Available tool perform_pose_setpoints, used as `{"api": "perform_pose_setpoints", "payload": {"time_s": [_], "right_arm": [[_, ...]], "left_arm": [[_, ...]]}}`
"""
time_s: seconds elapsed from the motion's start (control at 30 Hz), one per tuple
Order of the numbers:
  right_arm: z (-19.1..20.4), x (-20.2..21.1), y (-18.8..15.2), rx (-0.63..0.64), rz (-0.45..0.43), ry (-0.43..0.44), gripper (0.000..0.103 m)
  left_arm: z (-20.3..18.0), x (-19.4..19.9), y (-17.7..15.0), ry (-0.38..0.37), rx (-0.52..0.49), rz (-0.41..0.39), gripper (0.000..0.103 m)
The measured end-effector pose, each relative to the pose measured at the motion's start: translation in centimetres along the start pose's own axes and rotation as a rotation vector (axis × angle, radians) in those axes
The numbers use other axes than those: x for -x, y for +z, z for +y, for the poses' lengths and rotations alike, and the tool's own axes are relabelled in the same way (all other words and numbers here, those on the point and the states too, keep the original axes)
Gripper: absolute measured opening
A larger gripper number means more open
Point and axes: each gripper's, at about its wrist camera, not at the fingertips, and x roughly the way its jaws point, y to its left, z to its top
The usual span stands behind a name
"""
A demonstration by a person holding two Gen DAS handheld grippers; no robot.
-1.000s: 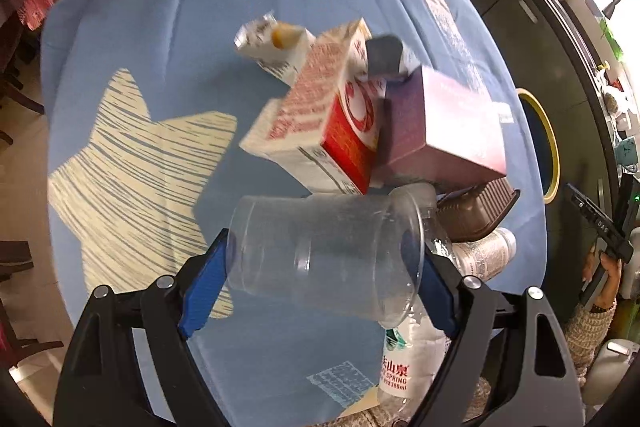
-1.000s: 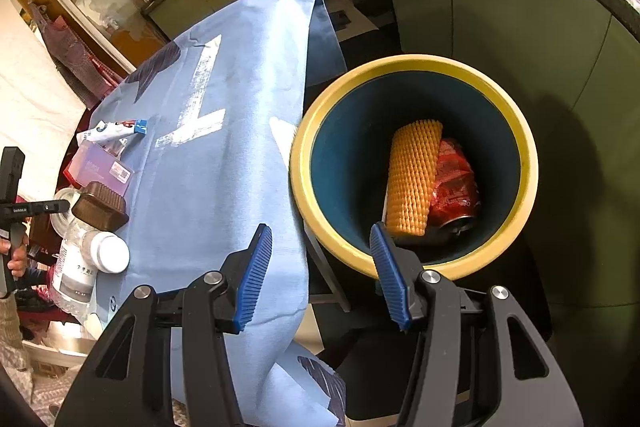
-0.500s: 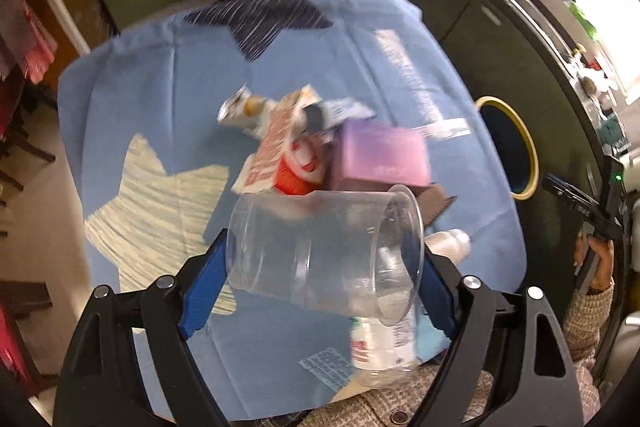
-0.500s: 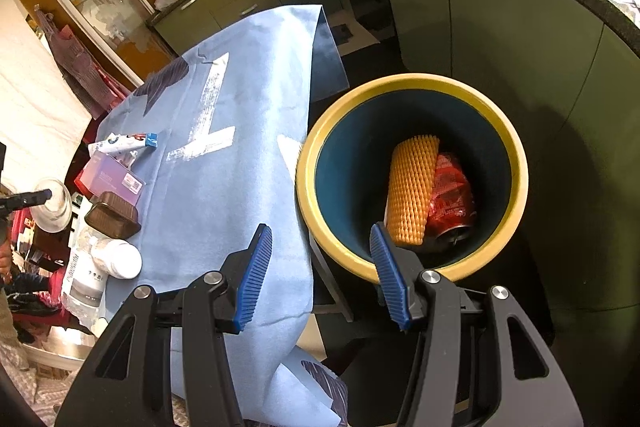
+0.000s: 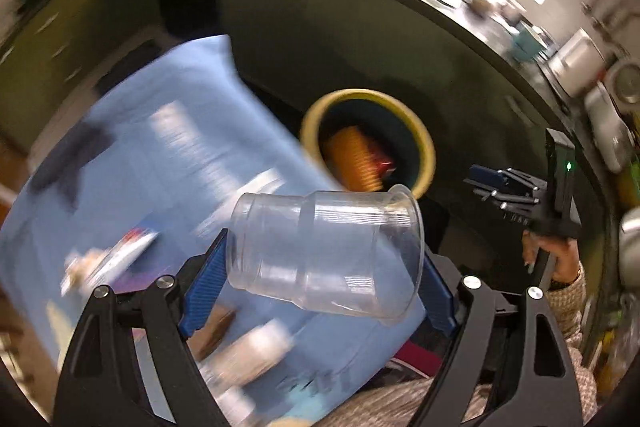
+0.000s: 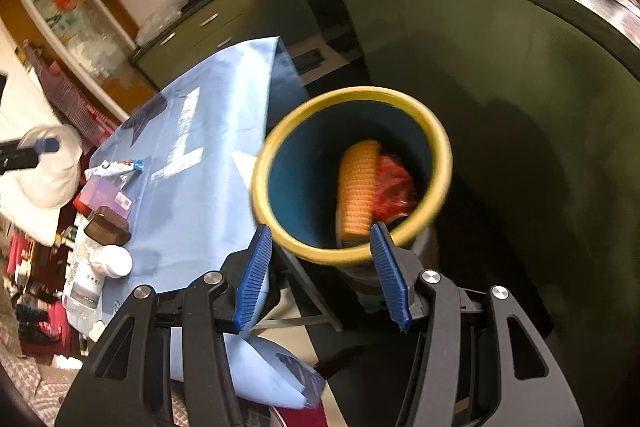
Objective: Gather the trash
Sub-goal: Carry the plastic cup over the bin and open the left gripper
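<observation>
Clear cup (image 5: 324, 251) in left gripper (image 5: 320, 279): no label; table writing blurred.

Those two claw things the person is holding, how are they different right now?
The left gripper is clamped on a clear plastic cup lying sideways between its pads; the right gripper holds nothing, its jaws apart. The left is over the blue cloth's edge; the right is close above the yellow-rimmed bin. Both are black with blue pads.
</observation>
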Motion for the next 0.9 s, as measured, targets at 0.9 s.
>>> {"api": "perform_pose_setpoints", "payload": {"time_s": [0.9], "right_arm": [[-5.4,1.0,-2.8,-0.082,0.002,-0.007,0.054]], "left_arm": [[-5.3,-6.9,4.8,-0.055,-0.133,-0.034,0.085]]}}
